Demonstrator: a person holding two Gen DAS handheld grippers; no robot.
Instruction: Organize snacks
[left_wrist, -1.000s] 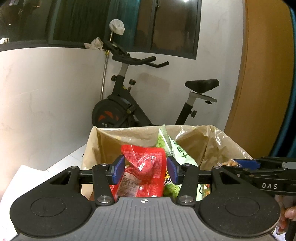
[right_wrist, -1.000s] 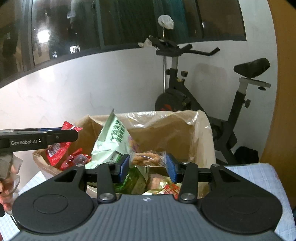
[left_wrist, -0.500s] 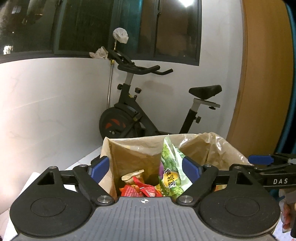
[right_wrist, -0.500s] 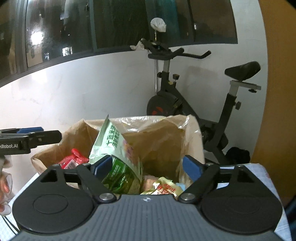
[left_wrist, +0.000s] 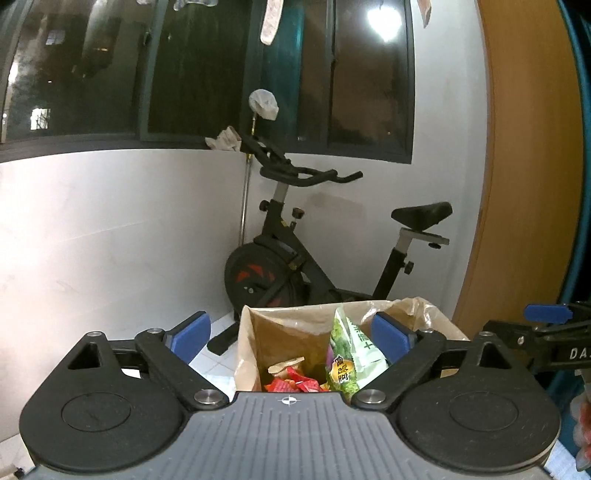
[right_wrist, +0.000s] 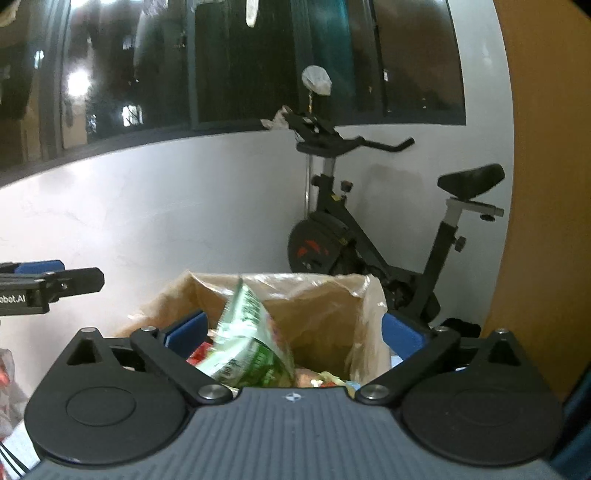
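A brown paper bag (left_wrist: 280, 332) lined with clear plastic stands open in front of both grippers and holds several snack packets. A tall green packet (left_wrist: 351, 354) leans upright inside it, with red packets (left_wrist: 295, 384) low at its left. My left gripper (left_wrist: 291, 338) is open and empty, above and behind the bag's near rim. In the right wrist view the bag (right_wrist: 317, 317) and the green packet (right_wrist: 251, 343) show again. My right gripper (right_wrist: 293, 334) is open and empty over the bag. Each gripper shows at the edge of the other's view.
A black exercise bike (left_wrist: 295, 258) stands against the white wall behind the bag. A wooden panel (left_wrist: 524, 184) rises at the right. Dark windows run along the top. The bag stands on a light cloth-covered surface (left_wrist: 218, 373).
My left gripper let go of the red packet and my right let go of the small clear packet; both dropped into the bag. Both grippers opened wide and rose back from the bag.
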